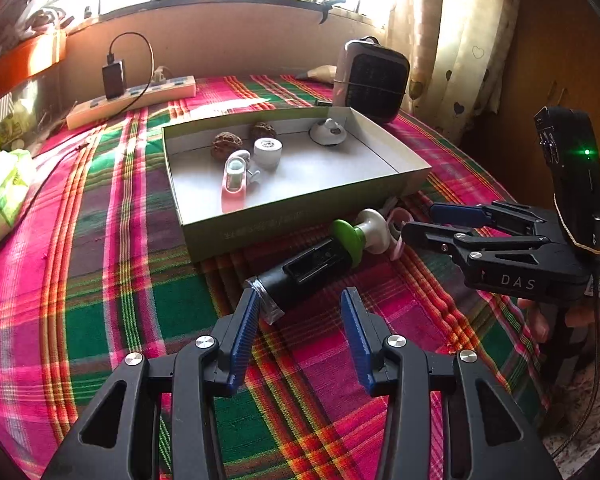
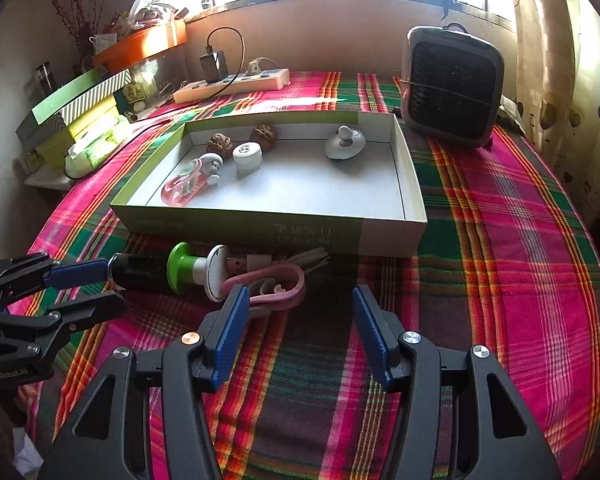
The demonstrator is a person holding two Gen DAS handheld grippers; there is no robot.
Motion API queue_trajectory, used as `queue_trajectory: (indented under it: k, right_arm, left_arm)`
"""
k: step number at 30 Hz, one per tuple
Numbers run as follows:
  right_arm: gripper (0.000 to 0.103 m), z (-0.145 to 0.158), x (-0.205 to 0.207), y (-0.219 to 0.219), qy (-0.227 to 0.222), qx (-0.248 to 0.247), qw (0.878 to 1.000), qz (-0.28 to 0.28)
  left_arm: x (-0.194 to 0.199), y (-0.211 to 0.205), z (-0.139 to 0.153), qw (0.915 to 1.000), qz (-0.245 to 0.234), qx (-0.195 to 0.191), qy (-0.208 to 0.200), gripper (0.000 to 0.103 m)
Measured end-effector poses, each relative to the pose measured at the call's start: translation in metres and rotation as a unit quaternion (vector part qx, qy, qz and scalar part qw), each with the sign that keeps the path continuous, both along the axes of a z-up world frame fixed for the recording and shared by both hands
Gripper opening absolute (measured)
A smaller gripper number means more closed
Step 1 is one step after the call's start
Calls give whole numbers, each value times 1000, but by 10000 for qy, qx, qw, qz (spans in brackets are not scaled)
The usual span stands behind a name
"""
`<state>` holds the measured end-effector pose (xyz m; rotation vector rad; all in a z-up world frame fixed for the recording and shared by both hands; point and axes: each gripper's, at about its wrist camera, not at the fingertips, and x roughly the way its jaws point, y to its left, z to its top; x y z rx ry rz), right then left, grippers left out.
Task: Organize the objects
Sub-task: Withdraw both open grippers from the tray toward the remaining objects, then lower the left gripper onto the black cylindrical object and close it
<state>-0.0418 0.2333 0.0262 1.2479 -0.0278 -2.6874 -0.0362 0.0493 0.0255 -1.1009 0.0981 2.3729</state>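
An open green box (image 1: 260, 228) (image 2: 236, 228) lies on the plaid cloth and holds two walnuts (image 1: 226, 145), a white cap (image 1: 267, 152), a pink clip (image 1: 233, 184) and a white knob (image 1: 327, 132). In front of the box lie a black cylinder with a green and white end (image 1: 308, 266) (image 2: 148, 270) and a pink cable holder (image 2: 276, 286). My left gripper (image 1: 300, 312) is open, its tips at the cylinder's clear end. My right gripper (image 2: 296, 312) is open just before the pink holder.
A small dark heater (image 1: 374, 80) (image 2: 452, 84) stands behind the box at right. A power strip with a charger (image 1: 132, 98) (image 2: 232, 80) lies at the back. A tissue pack (image 1: 4, 196) and stacked boxes (image 2: 80, 112) sit at left. A curtain (image 1: 460, 40) hangs at right.
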Motion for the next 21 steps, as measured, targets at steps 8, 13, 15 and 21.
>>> queue_trajectory:
  k: [8, 13, 15, 21]
  right_arm:
    - [54, 0, 0, 1, -11, -36, 10000, -1]
    - [54, 0, 0, 2, -17, -53, 10000, 9]
    - [54, 0, -1, 2, -23, -82, 10000, 9]
    - [54, 0, -1, 3, -21, -103, 9999, 10]
  left_arm:
    - [-18, 1, 7, 9997, -28, -52, 249, 41]
    - [-24, 13, 6, 9991, -326, -171, 217, 41]
    - [-24, 18, 4, 9986, -459, -207, 182, 41]
    - [-23, 29, -2, 9974, -537, -447, 143, 41]
